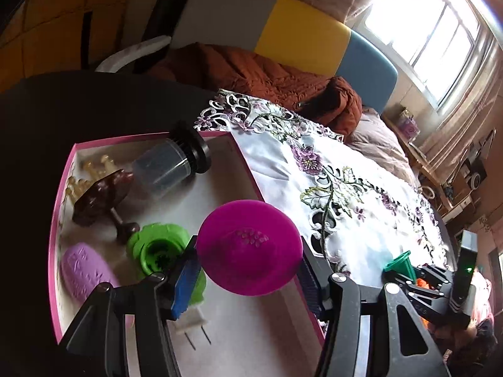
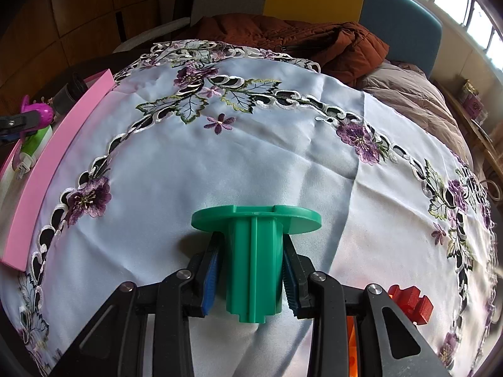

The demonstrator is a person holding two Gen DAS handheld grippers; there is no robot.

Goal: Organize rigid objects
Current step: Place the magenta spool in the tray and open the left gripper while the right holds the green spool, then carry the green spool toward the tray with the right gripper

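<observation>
My left gripper (image 1: 248,251) is shut on a magenta bowl-shaped piece (image 1: 251,254), its blue pads pressing on both edges. The piece hangs over the right part of a pink-rimmed box (image 1: 248,169). On the embroidered tablecloth (image 2: 251,157), my right gripper (image 2: 253,251) is shut on the stem of a green flanged spool (image 2: 254,264), whose flange points away from me. The left wrist view shows that gripper (image 1: 418,276) and the spool (image 1: 400,262) at lower right. From the right wrist, the left gripper (image 2: 19,125) shows at the far left over the box (image 2: 56,157).
The box holds a clear jar with a black lid (image 1: 163,169), a dark brown mushroom shape (image 1: 100,198), a green piece (image 1: 157,248), a lilac oval (image 1: 83,270), a white plug (image 1: 191,317) and cream pawns. A red block (image 2: 411,303) lies by the right gripper. A brown jacket (image 1: 251,72) lies behind.
</observation>
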